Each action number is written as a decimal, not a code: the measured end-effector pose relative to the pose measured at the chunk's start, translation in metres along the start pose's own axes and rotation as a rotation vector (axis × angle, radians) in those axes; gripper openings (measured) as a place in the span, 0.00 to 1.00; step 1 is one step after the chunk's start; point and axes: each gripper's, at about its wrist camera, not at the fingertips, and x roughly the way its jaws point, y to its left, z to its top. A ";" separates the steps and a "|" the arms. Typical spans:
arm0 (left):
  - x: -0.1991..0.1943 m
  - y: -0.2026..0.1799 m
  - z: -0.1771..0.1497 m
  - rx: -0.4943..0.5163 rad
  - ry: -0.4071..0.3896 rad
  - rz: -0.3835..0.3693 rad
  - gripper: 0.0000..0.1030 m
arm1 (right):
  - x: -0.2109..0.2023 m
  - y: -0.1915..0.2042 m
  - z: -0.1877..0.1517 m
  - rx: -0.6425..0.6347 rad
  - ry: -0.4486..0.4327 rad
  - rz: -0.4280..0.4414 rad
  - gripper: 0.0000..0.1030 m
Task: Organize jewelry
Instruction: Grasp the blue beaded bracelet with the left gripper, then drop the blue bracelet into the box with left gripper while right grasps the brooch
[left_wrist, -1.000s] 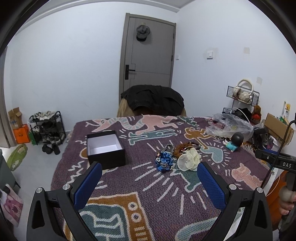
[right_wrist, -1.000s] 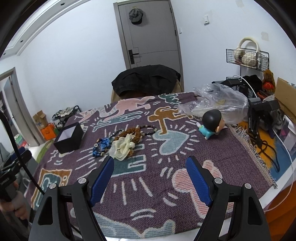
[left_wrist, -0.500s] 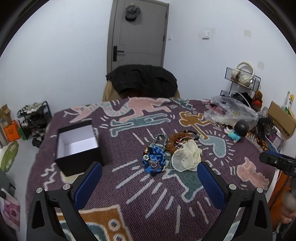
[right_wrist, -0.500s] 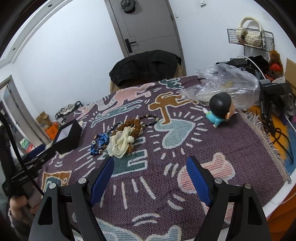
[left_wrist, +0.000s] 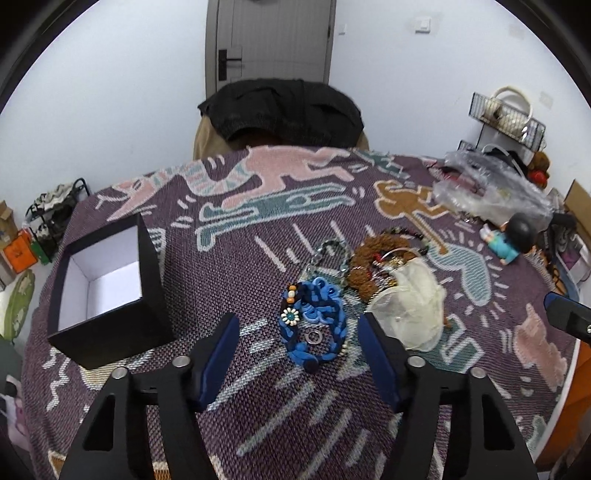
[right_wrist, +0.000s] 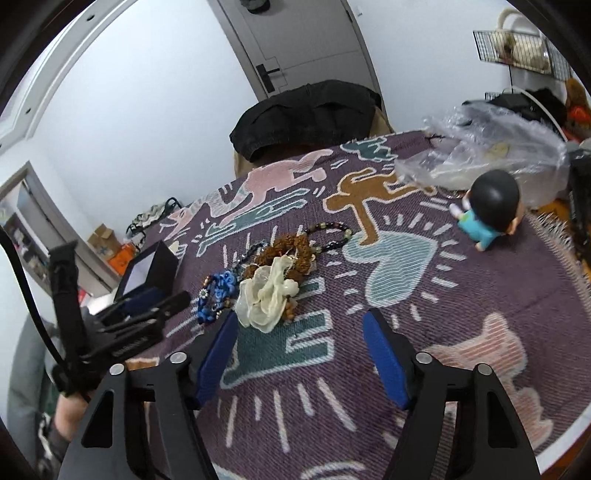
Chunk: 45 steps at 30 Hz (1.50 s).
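Closer now, left tongs (left_wrist: 297, 328) straddle upright-running blue bracelet (left_wrist: 314, 320).

A blue chain-link bracelet (left_wrist: 314, 325) with a small daisy charm is lying flat on the patterned cloth. Just beside it a cream, gauzy flower piece (left_wrist: 410, 310) is resting partly over a brown beaded strand (left_wrist: 373, 258) and a dark bead bracelet (right_wrist: 332, 236). An open black box (left_wrist: 107, 291) with white lining is sitting upright, well apart.
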 end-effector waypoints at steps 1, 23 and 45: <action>0.005 0.001 0.000 -0.001 0.010 0.000 0.59 | 0.003 0.000 0.000 0.005 0.003 0.004 0.65; -0.022 0.026 0.010 -0.059 -0.055 -0.056 0.08 | 0.082 0.035 0.013 -0.034 0.127 0.050 0.61; -0.085 0.094 0.046 -0.136 -0.216 0.020 0.08 | 0.058 0.059 0.045 -0.066 0.071 0.159 0.03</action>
